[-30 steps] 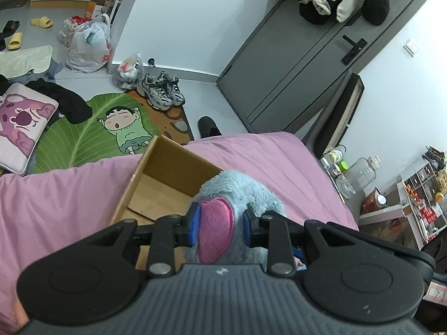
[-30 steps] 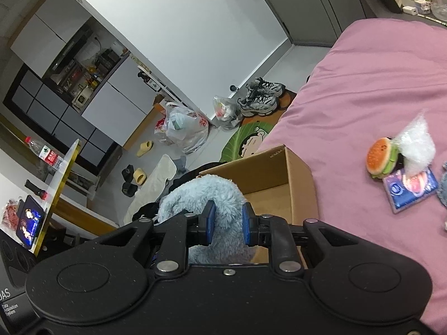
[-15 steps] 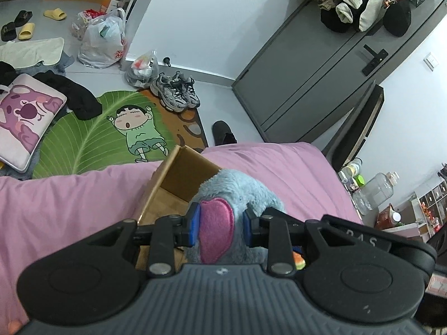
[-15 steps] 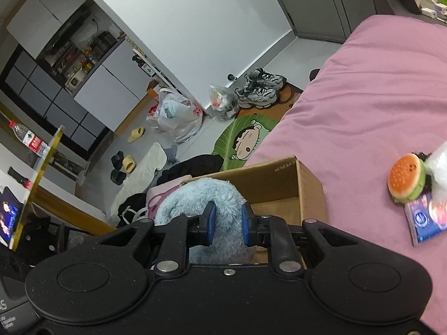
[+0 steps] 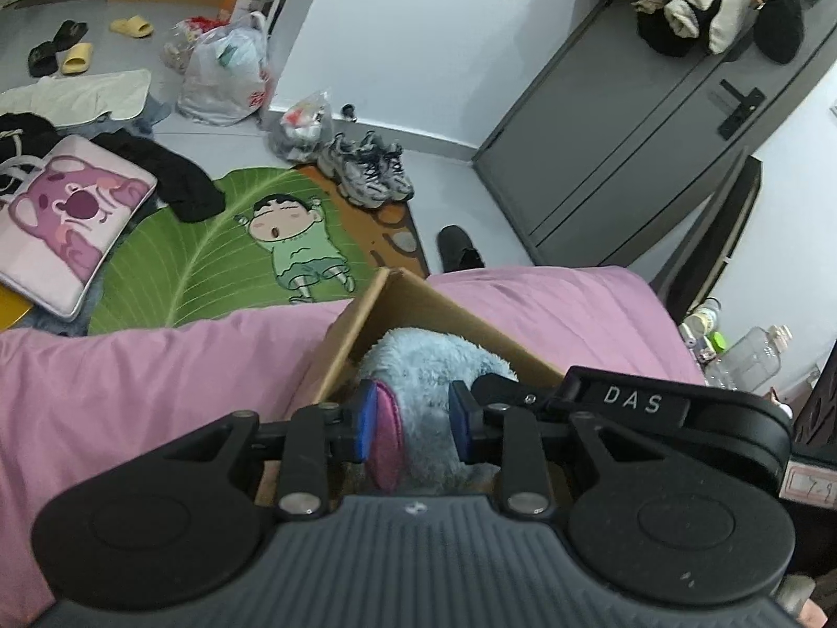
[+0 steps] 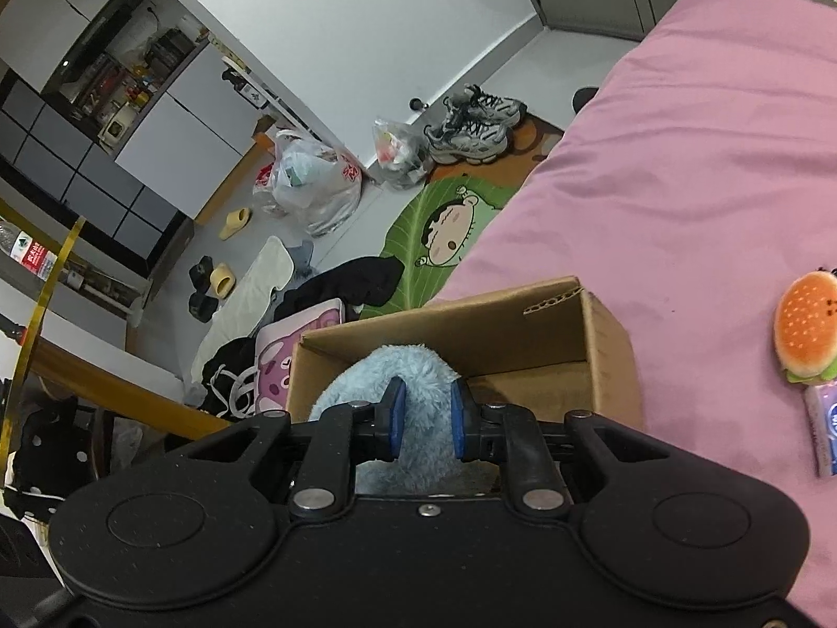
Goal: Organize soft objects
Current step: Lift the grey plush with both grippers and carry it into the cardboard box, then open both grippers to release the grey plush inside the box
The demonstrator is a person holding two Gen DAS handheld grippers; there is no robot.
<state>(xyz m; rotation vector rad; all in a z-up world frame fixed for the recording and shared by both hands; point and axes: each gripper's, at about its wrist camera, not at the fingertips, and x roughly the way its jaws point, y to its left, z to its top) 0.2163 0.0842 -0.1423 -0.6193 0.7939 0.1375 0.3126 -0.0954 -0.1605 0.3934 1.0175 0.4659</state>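
Note:
A fluffy light-blue plush toy [image 5: 434, 366] with a pink ear patch [image 5: 386, 434] is held by both grippers. My left gripper [image 5: 413, 426] is shut on it at the pink patch. My right gripper [image 6: 422, 421] is shut on another blue part of the plush toy [image 6: 403, 371]. The toy hangs partly inside an open cardboard box [image 6: 523, 324] that stands on the pink bed [image 6: 680, 183]. In the left wrist view the cardboard box [image 5: 418, 303] wraps around the toy's top. A burger plush [image 6: 805, 335] lies on the sheet to the right of the box.
A blue packet [image 6: 826, 429] lies below the burger plush. The bed edge runs just beyond the box; past it are a green leaf rug [image 5: 209, 261], a pink cushion [image 5: 63, 220], dark clothes [image 5: 172, 178], sneakers [image 5: 366, 172] and plastic bags [image 5: 225, 73]. A grey door [image 5: 654, 120] stands behind.
Both grippers have sunk with the plush toy, which now sits lower, inside the box walls. The box looks closer in both views. The burger plush has slid toward the right frame edge.

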